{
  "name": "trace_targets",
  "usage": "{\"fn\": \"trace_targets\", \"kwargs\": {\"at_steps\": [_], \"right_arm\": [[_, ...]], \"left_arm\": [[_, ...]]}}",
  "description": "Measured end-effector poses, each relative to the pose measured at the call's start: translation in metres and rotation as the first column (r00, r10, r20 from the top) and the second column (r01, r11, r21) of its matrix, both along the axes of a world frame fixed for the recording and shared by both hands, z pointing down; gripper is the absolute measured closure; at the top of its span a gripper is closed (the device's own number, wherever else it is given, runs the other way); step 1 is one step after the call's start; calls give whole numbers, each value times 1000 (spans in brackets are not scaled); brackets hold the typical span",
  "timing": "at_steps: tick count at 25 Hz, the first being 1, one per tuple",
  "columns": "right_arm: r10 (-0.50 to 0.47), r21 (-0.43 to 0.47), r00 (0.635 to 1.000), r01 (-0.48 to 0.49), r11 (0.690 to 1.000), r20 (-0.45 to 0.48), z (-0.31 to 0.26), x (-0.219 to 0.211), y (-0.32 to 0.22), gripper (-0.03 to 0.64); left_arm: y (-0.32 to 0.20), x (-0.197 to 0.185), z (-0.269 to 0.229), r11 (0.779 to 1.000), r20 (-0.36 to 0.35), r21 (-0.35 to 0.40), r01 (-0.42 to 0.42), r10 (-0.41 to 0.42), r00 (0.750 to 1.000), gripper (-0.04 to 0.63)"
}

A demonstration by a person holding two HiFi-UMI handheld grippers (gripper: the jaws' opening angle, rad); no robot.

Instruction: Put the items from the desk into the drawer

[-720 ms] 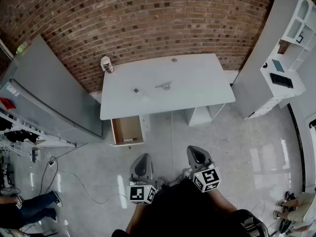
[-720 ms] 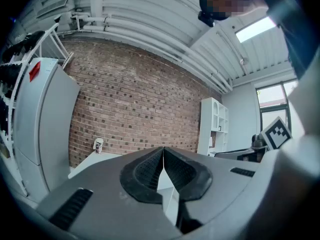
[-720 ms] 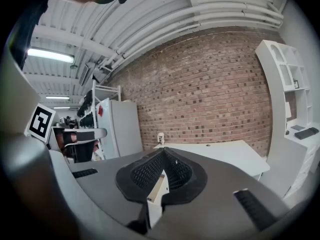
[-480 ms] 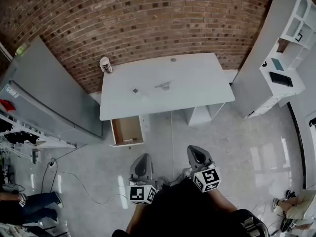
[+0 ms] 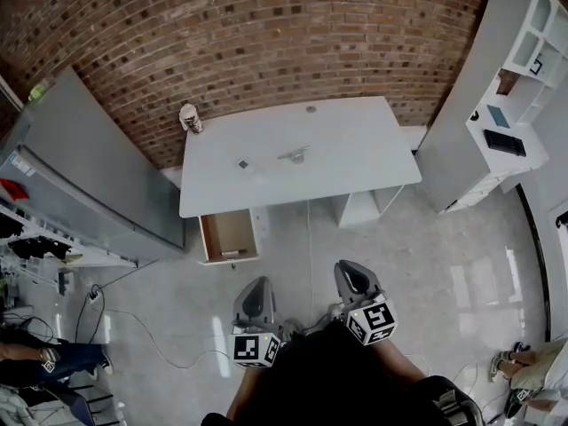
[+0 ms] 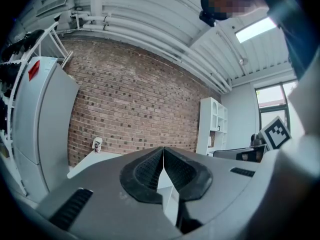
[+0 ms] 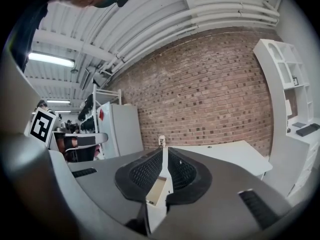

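Observation:
In the head view a white desk [image 5: 346, 162] stands against the brick wall, well ahead of me. On it lie a small flat item [image 5: 242, 163], a metallic item [image 5: 295, 155] and a tiny round piece [image 5: 311, 108]. A patterned can [image 5: 189, 117] stands at its far left corner. Under the desk's left end a drawer [image 5: 229, 235] is pulled open. My left gripper [image 5: 258, 282] and right gripper [image 5: 349, 267] are held close to my body, far from the desk. Both are shut and empty, as seen in the left gripper [image 6: 163, 151] and right gripper [image 7: 165, 151] views.
A grey fridge [image 5: 89, 167] stands left of the desk, with a rack beside it. A white shelf unit [image 5: 506, 105] is at the right. A cable [image 5: 133, 327] trails over the floor at the left. People's legs show at bottom left [image 5: 44, 362] and bottom right [image 5: 532, 371].
The legs of the person at bottom left have shifted leftward and lower. Both grippers stay where they were, shut.

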State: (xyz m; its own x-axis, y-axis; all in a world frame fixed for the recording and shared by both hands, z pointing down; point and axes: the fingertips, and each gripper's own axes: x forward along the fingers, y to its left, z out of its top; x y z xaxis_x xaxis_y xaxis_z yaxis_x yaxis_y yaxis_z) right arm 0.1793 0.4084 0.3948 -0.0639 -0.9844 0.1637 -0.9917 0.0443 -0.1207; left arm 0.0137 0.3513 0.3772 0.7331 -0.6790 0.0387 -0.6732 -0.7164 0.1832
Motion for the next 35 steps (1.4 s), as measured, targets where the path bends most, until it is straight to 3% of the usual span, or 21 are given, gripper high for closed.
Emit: {"fn": "trace_targets", "kwargs": {"at_steps": [1, 3, 15, 27, 35], "right_arm": [[3, -1, 1000, -3, 1000, 1, 0, 1, 0, 598], [10, -9, 1000, -10, 1000, -2, 2, 4, 0, 483], [-17, -37, 1000, 17, 999, -3, 13, 42, 10, 488], [-97, -54, 995, 97, 994, -13, 25, 99, 6, 488], [-104, -76, 994, 103, 992, -10, 35, 109, -10, 487]], "left_arm": [[0, 1, 0, 1000, 3, -1, -1, 1, 1000, 589], [1, 2, 1, 1000, 9, -5, -3, 3, 1000, 590], [11, 45, 6, 999, 11, -49, 11, -11, 1000, 589], [18, 105, -6, 998, 14, -29, 54, -54, 998, 591], [2, 114, 4, 997, 17, -44, 65, -65, 998, 589]]}}
